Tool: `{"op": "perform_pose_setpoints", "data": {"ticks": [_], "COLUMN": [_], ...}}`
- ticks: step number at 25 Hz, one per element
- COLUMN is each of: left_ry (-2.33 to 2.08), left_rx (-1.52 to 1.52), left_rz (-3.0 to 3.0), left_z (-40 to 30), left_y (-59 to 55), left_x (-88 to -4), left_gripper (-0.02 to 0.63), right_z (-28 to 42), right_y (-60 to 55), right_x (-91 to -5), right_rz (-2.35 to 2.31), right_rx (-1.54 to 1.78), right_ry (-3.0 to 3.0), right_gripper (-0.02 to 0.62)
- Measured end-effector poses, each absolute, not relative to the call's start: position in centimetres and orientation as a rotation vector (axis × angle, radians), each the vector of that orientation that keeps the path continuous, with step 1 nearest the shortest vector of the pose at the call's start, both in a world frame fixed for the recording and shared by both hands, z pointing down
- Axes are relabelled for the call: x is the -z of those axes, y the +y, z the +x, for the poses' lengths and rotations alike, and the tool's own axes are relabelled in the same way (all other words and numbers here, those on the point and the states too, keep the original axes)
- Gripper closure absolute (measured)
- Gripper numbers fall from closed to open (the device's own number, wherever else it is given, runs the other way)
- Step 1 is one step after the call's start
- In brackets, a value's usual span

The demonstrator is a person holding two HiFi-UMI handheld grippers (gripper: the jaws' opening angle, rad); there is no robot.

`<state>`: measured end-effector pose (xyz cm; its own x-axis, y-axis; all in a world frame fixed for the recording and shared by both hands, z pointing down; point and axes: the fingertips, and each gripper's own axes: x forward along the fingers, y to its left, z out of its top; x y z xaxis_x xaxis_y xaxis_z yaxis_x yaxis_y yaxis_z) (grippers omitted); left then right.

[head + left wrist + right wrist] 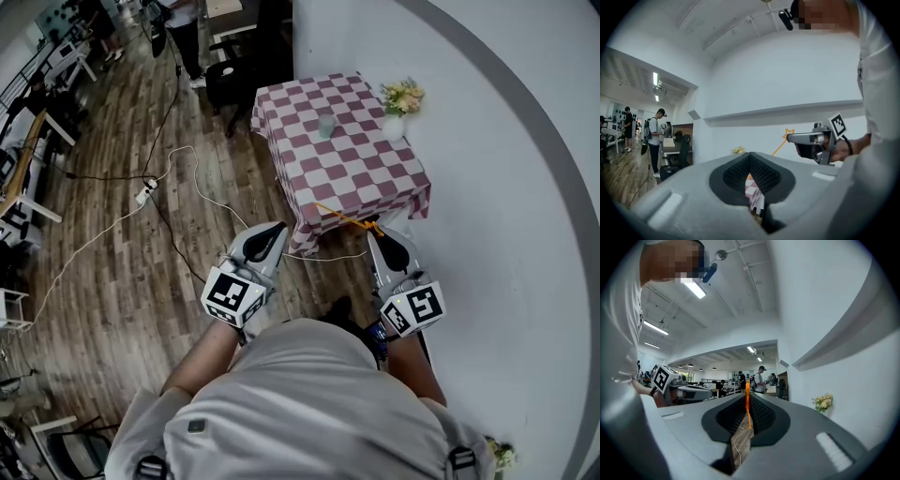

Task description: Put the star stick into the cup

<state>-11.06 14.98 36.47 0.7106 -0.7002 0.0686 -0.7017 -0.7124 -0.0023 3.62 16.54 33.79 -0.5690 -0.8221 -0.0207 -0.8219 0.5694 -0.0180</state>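
A pale green cup [325, 126] stands near the far end of a table with a red-and-white checked cloth [375, 183]. The orange star stick [345, 218] lies slantwise over the table's near edge. Its near end is held in my right gripper [375, 232], and its star tip [789, 133] shows in the left gripper view. In the right gripper view the stick [747, 404] runs up between the shut jaws of the right gripper [746, 397]. My left gripper [277, 228] hangs left of the table's near corner, shut with nothing in it [750, 157].
A white vase of flowers [398, 108] stands at the table's far right corner. Cables and a power strip [147, 192] lie on the wooden floor to the left. A black chair [234, 80] stands beyond the table. A white wall [506, 187] runs along the right. People stand far back.
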Motion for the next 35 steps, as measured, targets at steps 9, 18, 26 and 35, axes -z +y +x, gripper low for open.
{"op": "perform_pose_setpoints", "data": {"ticks": [9, 18, 26, 35], "left_ry": [-1.172, -1.169, -1.189, -1.173], "left_rx": [-0.101, -0.106, -0.142, -0.12], "left_rz": [2.864, 2.832, 2.789, 2.79], "left_z": [-4.1, 3.2, 5.6, 5.0], "left_y": [9.0, 4.7, 3.3, 0.8], "left_x": [-37.3, -37.9, -39.5, -39.6], "left_gripper": [0.604, 0.604, 0.604, 0.604], "right_z": [10.2, 18.0, 20.8, 20.9], "right_y": [10.9, 6.7, 4.6, 2.1], "right_x": [-34.9, -35.7, -36.6, -36.4], "right_rz": [-1.434, -1.394, -1.349, -1.406], "right_rx": [0.044, 0.092, 0.118, 0.118], "right_ry": [2.789, 2.823, 2.817, 2.768], "right_gripper": [0.568, 0.568, 0.567, 0.567]}}
